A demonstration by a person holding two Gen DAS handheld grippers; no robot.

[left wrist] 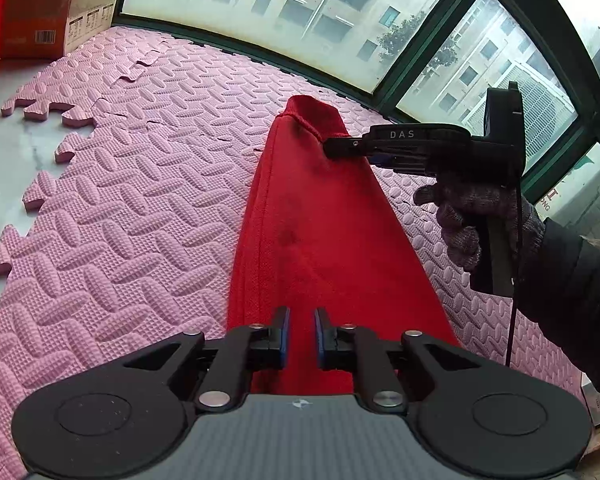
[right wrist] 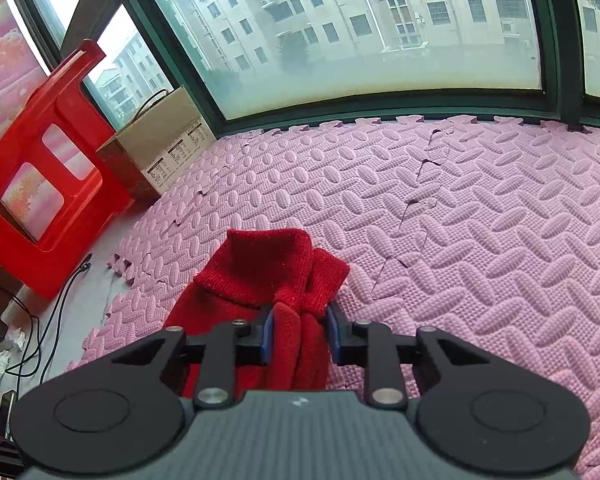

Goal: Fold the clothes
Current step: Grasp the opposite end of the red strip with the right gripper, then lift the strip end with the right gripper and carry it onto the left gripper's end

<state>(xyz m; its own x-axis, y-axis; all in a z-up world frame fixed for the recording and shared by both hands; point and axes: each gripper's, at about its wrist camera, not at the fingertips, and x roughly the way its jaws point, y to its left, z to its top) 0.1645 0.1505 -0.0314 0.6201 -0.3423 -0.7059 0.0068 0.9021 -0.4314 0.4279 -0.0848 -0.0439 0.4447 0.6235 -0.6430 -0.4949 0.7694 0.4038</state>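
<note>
Red knitted garment (left wrist: 320, 232) stretched over pink foam mat (left wrist: 140, 208) | left gripper (left wrist: 301, 338) clamps near end | right gripper (right wrist: 299, 334) clamps cuff end

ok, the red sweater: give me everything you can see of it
The red sweater is a ribbed knit with a thick cuff-like band at its far end. It is folded into a long narrow strip, stretched above the pink foam mat. The right gripper is shut on bunched folds near the band; the left gripper straddles the near end, jaws apart with cloth between them. A faint dark smudge shows mid-length.
</note>
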